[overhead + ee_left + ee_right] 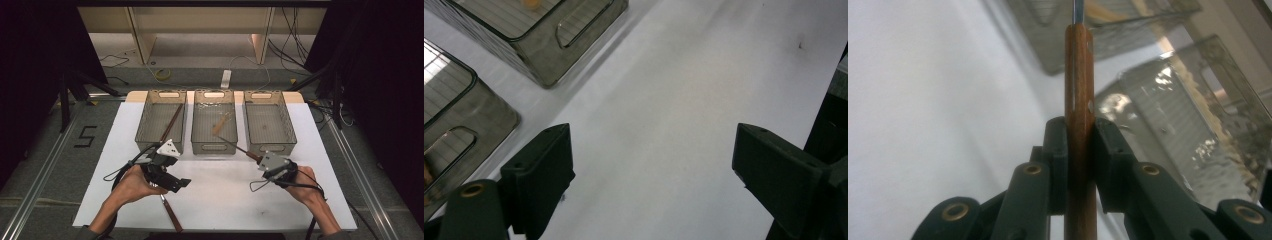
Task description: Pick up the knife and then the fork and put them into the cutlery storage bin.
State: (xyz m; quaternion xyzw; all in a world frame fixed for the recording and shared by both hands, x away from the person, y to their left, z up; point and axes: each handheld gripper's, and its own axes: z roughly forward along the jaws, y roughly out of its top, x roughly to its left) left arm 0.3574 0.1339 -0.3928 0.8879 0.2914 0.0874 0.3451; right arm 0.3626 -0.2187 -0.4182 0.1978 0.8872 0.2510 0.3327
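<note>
**Sorting tools into the bins: some done, some left**

Three see-through bins stand in a row at the far side of the white table [125, 150]. The left bin [161, 121] already has a long brown stick-like tool leaning in it. The middle bin [214, 121] has a small wooden tool [221, 123] lying inside. The right bin [269, 121] looks empty.

The right gripper [1079, 145] is squeezed tight on the brown wooden handle of a thin metal tool [1079, 75]. It holds the tool just in front of the bins, near the gap between the middle and right ones, pointing at the middle one. I think this tool goes into a bin next.

The left gripper [654, 165] has its jaws spread wide with nothing between them, only bare table below. One more brown-handled tool [170, 212] lies on the table near the person's left hand [131, 185]. It is not yet sorted.

The only writing is a black "5" [86, 136] on the floor at the left.
</note>
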